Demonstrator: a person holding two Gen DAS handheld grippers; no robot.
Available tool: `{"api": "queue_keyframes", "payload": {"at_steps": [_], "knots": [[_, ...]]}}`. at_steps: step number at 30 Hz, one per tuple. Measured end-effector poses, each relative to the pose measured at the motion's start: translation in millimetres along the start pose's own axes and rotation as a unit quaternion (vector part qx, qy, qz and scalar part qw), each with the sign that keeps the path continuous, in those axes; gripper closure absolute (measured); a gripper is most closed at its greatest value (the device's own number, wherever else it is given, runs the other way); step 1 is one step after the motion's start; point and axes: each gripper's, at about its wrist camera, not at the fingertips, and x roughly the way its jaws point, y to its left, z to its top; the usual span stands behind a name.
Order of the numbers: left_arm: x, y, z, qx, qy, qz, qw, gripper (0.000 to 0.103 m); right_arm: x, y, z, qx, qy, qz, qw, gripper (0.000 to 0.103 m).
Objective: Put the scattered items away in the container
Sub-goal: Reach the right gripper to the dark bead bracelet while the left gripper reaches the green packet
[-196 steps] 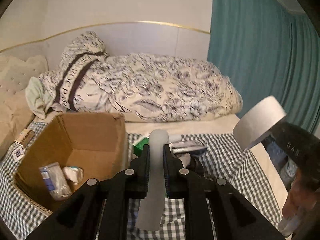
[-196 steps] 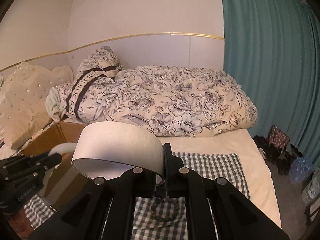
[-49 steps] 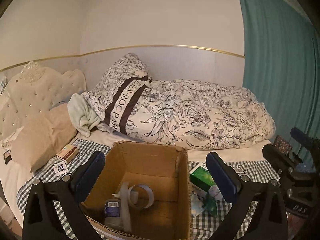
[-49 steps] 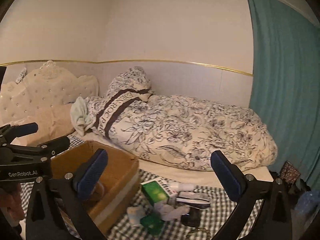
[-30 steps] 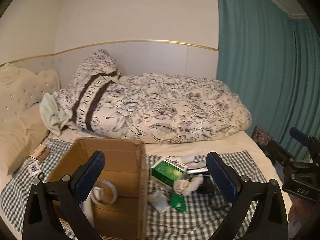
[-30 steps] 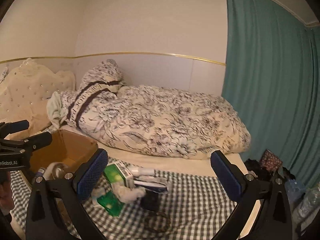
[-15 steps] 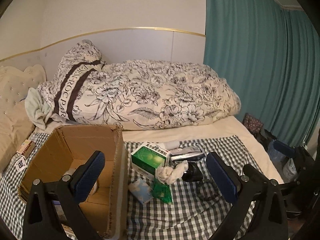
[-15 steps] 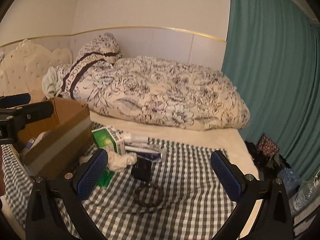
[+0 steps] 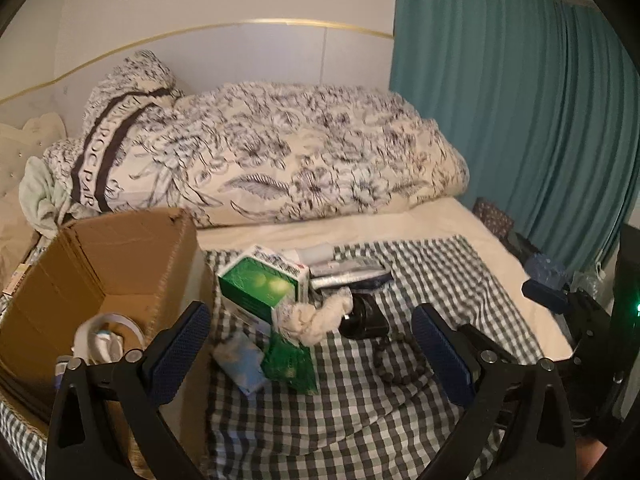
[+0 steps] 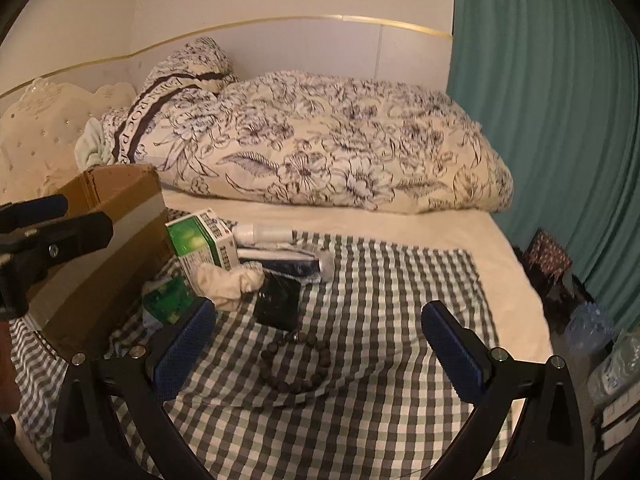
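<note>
— Checked cloth (image 10: 400,280) on the bed; what's left?
— Green box (image 9: 262,284), rag (image 9: 316,318), beads (image 10: 296,364) beside the carton (image 9: 100,256). My left gripper (image 9: 312,344) is closing on nothing; right gripper (image 10: 320,344) gapes empty.

Box (image 9: 100,268) interior partly hidden behind its near wall and the left gripper (image 9: 310,344) finger; contents at 8 o'clock blurred, only a tape ring (image 9: 106,322) made out. Green packet (image 9: 290,362) partly covered by white cloth (image 9: 316,318). Beads (image 10: 296,364) hidden in left view behind the black jar (image 9: 362,316). Label text on green carton (image 10: 202,242) too small to be read. Right gripper (image 9: 568,300) cut off at 3 o'clock.
</note>
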Motion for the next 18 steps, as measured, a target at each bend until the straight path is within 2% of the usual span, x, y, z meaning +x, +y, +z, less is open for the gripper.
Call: {"api": "queue_keyframes", "payload": {"at_steps": [1, 5, 7, 18], "knots": [[5, -3, -3, 0.004, 0.007, 0.0, 1.0, 0.013, 3, -2, -2, 0.003, 0.004, 0.002, 1.0, 0.0], [26, -11, -14, 0.016, 0.031, 0.005, 0.9994, 0.016, 17, -4, -11, 0.01, 0.02, 0.012, 1.0, 0.0], [36, -12, -19, 0.016, 0.043, 0.008, 0.9989, 0.023, 25, -4, -15, 0.01, 0.029, 0.017, 0.999, 0.0], [81, 5, -39, -0.002, 0.093, 0.036, 0.995, 0.023, 66, 4, -33, 0.005, 0.075, 0.041, 0.996, 0.0]]}}
